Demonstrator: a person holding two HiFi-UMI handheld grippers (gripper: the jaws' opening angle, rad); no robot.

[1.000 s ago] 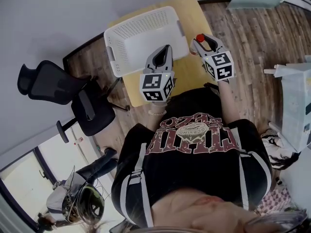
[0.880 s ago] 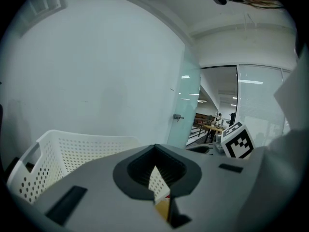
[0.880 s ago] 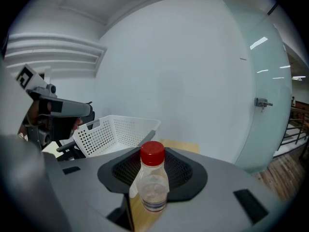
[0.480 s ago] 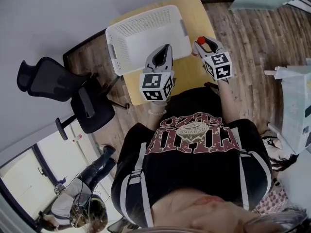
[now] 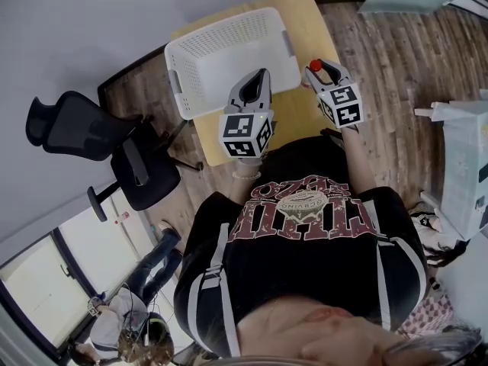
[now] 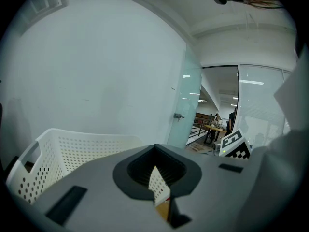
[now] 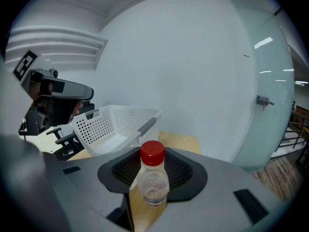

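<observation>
The right claw [image 5: 320, 72] grips a small clear plastic bottle with a red cap [image 7: 153, 180], upright over the light wooden tabletop [image 5: 293, 113], just right of the white perforated plastic basket [image 5: 221, 30]. The left claw [image 5: 261, 77], jaws nearly together and empty, hovers at the basket's near edge.

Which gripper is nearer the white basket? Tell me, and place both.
Left. The left gripper sits at the white basket's near rim. The right gripper, holding the red-capped bottle, is off its right side, over the table.
</observation>
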